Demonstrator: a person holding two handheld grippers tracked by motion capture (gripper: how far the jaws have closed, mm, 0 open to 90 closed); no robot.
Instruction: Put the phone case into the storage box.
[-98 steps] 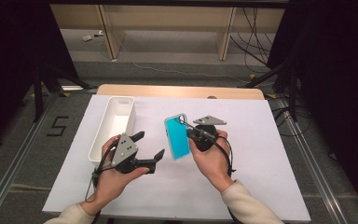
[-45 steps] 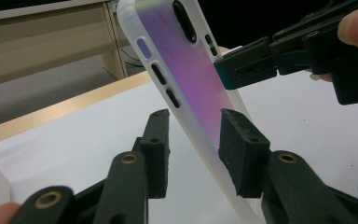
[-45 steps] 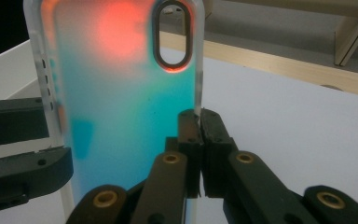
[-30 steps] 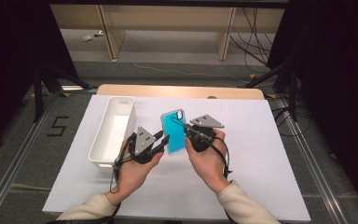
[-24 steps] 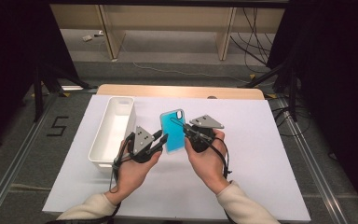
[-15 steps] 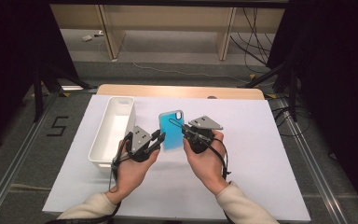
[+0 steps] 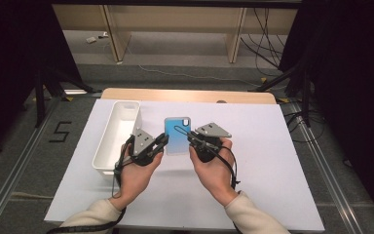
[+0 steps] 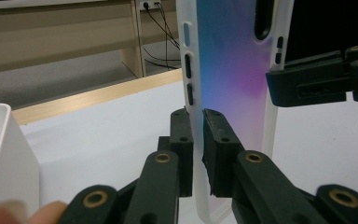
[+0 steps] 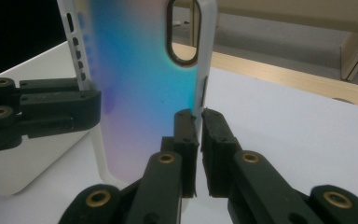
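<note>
Phone case (image 7: 177, 135), edges hidden between 2 grippers

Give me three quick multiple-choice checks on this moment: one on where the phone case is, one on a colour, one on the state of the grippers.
1. Where is the phone case?
A. Lying inside the white bin
B. Held between the two grippers, right of the white bin
C. On the floor past the table

2. What colour is the case's back?
A. Blue shading to purple, with a pale rim
B. Solid red
C. Plain black

3. How do the grippers stand?
A. Both open, clear of the case
B. Left open, right shut on the case
C. Both shut on the case's edges

Key: 1 B, the high view shows it between the hands beside the bin. 2 A, both gripper views show the blue-purple back. 3 C, the left gripper and right gripper each pinch one side rim.
</note>
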